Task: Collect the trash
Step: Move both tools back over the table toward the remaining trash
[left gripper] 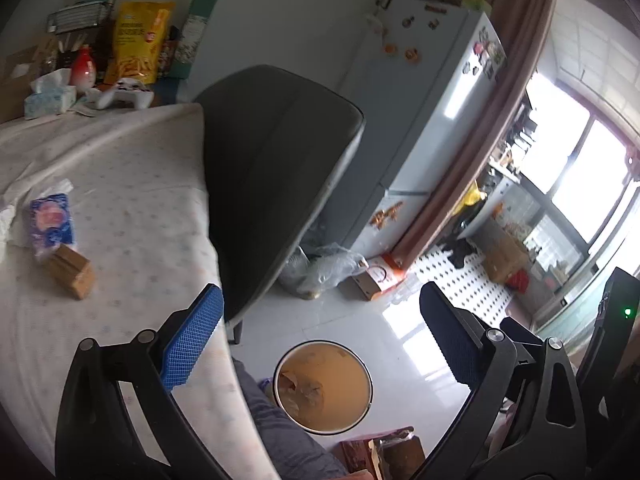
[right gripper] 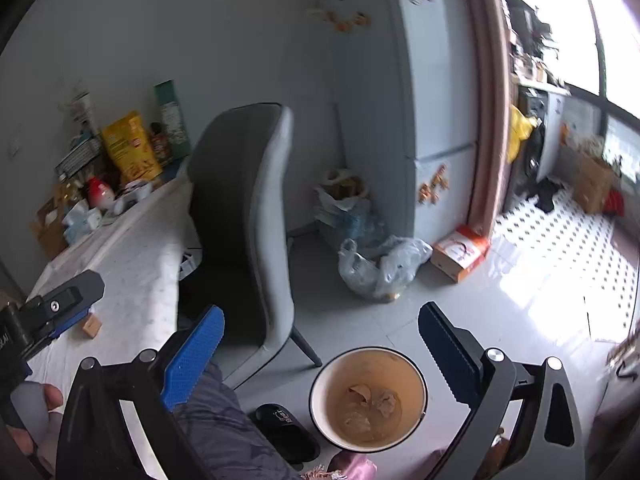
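Below, between the spread fingers of the left gripper (left gripper: 322, 344), on the floor: a round trash bin (left gripper: 322, 387) with a white rim and a tan liner, crumpled pieces at its bottom. Fingers far apart, blue pads facing each other, nothing between them, nothing held. To the left of this gripper and a little ahead, on the white table (left gripper: 132, 208): a small brown cardboard box (left gripper: 71, 271), touching a blue snack wrapper (left gripper: 52, 222), with white crumpled tissue (left gripper: 8, 216) just beside the wrapper at the left edge of the view. Straight ahead, very near: the dark back of a gray chair (left gripper: 276, 168). Farther ahead at the table's far end, well apart from the gripper: a yellow snack bag (left gripper: 138, 40), a tissue pack (left gripper: 50, 94), a white game controller (left gripper: 124, 94). Ahead to the right: a white fridge (left gripper: 432, 120) with magnets.

Likewise wide open, the right gripper (right gripper: 320, 354), also holding nothing. Just below it, between the fingers and nearer to the right one: the same bin (right gripper: 370, 398), seen from above, crumpled brown paper inside. Left of the bin, under the gripper: a black slipper (right gripper: 286, 428). Far to the left of this gripper, over the table: part of the left gripper, and next to its tip the brown box (right gripper: 91, 325). Ahead on the floor, well apart: a clear plastic bag (right gripper: 380, 264) and an orange-and-white carton (right gripper: 460, 254) near the fridge.
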`<state>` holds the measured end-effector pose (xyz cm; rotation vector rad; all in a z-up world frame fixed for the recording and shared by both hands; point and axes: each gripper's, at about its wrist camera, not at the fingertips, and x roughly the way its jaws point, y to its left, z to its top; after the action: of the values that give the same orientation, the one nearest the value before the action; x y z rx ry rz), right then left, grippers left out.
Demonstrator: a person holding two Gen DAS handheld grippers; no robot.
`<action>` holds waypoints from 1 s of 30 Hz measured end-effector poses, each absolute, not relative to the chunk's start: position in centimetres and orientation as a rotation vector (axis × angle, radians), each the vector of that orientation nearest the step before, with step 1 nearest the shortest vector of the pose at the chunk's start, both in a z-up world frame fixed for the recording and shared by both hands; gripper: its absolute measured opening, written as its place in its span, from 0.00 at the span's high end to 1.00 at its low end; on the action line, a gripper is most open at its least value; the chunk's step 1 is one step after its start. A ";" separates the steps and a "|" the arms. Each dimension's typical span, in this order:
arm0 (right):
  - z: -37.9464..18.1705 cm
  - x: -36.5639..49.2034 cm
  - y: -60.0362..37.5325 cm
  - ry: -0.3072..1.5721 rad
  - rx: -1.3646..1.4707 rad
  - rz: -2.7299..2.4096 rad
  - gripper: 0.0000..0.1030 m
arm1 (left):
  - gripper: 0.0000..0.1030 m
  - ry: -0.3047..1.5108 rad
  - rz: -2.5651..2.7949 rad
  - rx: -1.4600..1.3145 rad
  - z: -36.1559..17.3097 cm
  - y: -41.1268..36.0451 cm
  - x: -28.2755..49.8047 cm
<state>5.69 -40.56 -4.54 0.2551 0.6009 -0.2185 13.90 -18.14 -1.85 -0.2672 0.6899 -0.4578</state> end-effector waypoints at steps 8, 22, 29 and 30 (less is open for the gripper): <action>-3.1 6.4 -36.4 0.588 0.213 -0.145 0.07 | 0.05 0.642 -0.408 -0.302 -1.1 -13.7 12.7; -2.1 6.9 -30.6 0.578 0.149 -0.036 0.07 | 0.05 0.620 -0.332 -0.361 -1.5 -8.3 12.0; -2.1 7.4 -29.1 0.578 0.145 0.002 0.07 | 0.05 0.629 -0.297 -0.381 -2.2 -6.1 11.9; -2.2 7.6 -28.8 0.579 0.142 0.011 0.07 | 0.05 0.629 -0.288 -0.380 -2.1 -5.7 12.0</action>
<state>7.64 -28.79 -2.21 0.1417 0.5793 0.0115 11.99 -5.69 -2.15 -0.3803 0.6293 -0.2882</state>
